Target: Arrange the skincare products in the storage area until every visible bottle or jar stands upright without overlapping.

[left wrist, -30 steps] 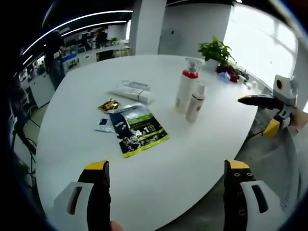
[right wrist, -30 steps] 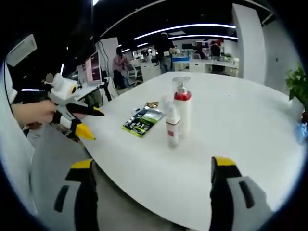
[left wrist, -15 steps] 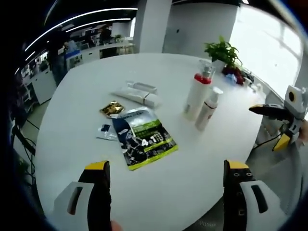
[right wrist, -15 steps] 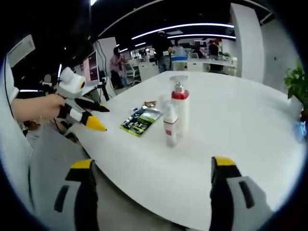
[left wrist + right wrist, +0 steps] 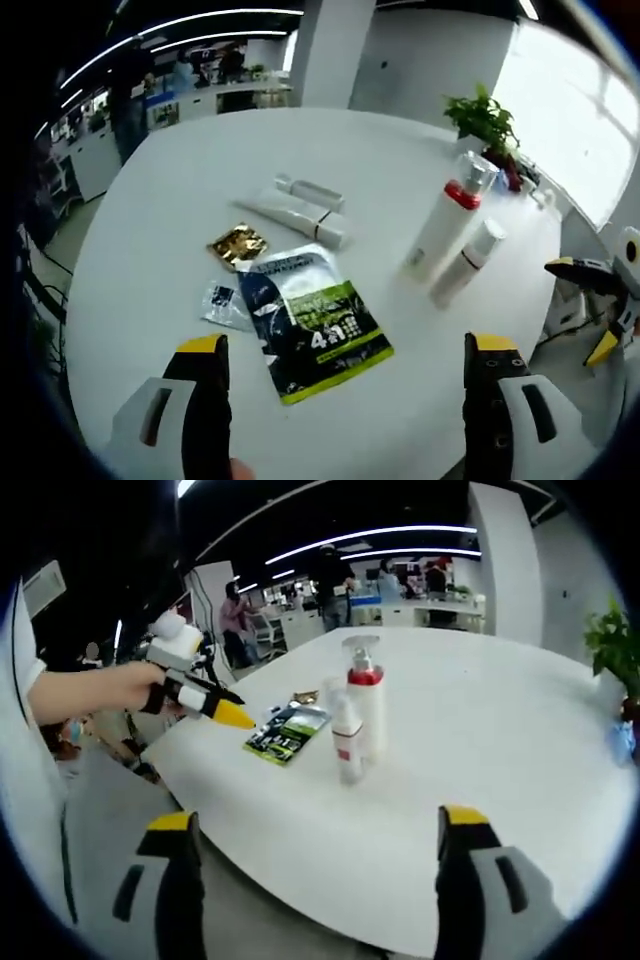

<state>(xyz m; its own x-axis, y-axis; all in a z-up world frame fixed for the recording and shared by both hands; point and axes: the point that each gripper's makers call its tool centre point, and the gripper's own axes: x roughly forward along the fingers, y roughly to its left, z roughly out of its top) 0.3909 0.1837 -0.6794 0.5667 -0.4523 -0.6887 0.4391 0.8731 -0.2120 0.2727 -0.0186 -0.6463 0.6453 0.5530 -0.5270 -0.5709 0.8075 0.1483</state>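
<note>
My left gripper [image 5: 343, 360] hangs above the near part of the round white surface [image 5: 160, 200], its fingers [image 5: 208, 400] spread wide with nothing between them. Under it lies a flat dark-and-green sachet [image 5: 312, 320], with a small clear packet [image 5: 224, 303] touching its left edge and a small gold foil packet [image 5: 238, 243] just beyond. Farther on, a white tube [image 5: 295, 216] lies on its side, and a second, shorter tube [image 5: 310, 190] lies just behind it. To the right stand the tall white pump bottle with a red collar [image 5: 445, 225] and the smaller white bottle [image 5: 468, 262], close beside each other; the view is tilted, so they look slanted here. In the right gripper view both stand upright, the pump bottle [image 5: 364, 705] just behind the smaller bottle [image 5: 346, 742], with the sachet [image 5: 285, 733] to their left. My right gripper [image 5: 318, 852] is held off the surface's edge, fingers [image 5: 462, 865] wide apart and holding nothing. My left gripper [image 5: 205, 692] shows there too, in my hand [image 5: 118, 688], pointing toward the sachet. A potted green plant [image 5: 485, 117] sits at the far edge.
</note>
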